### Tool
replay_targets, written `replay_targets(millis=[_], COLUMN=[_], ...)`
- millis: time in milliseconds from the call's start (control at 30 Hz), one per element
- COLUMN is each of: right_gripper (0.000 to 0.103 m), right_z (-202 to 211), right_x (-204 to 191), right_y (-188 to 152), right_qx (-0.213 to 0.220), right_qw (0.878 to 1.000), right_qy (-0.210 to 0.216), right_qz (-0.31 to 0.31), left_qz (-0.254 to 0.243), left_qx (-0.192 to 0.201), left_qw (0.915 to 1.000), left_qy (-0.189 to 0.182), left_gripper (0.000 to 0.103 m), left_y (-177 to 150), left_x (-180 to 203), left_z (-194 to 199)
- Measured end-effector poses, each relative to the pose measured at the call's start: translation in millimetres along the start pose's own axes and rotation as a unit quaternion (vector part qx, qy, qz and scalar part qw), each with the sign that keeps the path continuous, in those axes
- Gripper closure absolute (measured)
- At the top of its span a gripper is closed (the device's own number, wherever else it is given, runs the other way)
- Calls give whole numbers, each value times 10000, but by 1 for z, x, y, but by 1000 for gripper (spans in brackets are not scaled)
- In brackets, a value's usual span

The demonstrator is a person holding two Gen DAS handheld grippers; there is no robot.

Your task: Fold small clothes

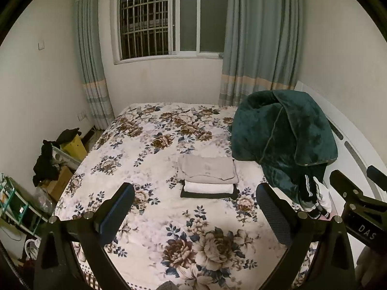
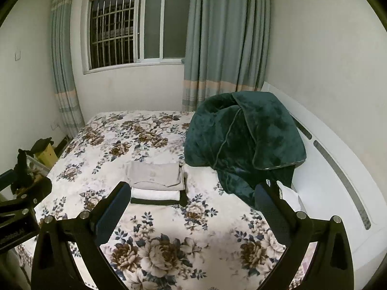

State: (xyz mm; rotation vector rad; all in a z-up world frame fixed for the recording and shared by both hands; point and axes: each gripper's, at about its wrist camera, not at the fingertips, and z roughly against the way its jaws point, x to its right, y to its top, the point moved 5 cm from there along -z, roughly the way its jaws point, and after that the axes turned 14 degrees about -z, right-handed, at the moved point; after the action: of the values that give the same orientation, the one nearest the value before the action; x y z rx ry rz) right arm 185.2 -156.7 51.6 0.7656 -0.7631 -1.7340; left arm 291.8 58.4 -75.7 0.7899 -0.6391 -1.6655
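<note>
Fingers (image 1: 121, 207) of the left gripper (image 1: 194, 213) spread wide, holding nothing, raised above the bed (image 1: 154, 217); fingers (image 2: 118, 205) of the right gripper (image 2: 193, 211) equally wide and empty. Folded clothes (image 1: 208, 178) stacked mid-bed, ahead of both grippers and well apart from them: grey piece on top, white beneath, black at the bottom. Just right of the stack, a heaped green blanket (image 1: 283, 140), with a small pile of unfolded striped clothes (image 1: 314, 200) at its near edge. Window (image 1: 169, 19) and curtains (image 1: 261, 38) behind.

"DAS" (partial) on right tongs (image 1: 360, 220)
</note>
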Motion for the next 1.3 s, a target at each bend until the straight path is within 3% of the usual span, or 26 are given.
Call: replay_targets(millis=[400, 1300], right_gripper=[0, 0], right_z=[-19, -18], right_x=[-1, -9], right_y=[4, -1], right_qx=[-152, -50], right_qw=[9998, 9998], right_qy=[139, 193], right_qz=[14, 13], left_qz=[21, 39], left_qx=[60, 82], left_qw=[9999, 9998], left_qy=[97, 194], left_gripper=[0, 0], left_y=[7, 5], left_x=[-2, -6], left_z=[6, 13])
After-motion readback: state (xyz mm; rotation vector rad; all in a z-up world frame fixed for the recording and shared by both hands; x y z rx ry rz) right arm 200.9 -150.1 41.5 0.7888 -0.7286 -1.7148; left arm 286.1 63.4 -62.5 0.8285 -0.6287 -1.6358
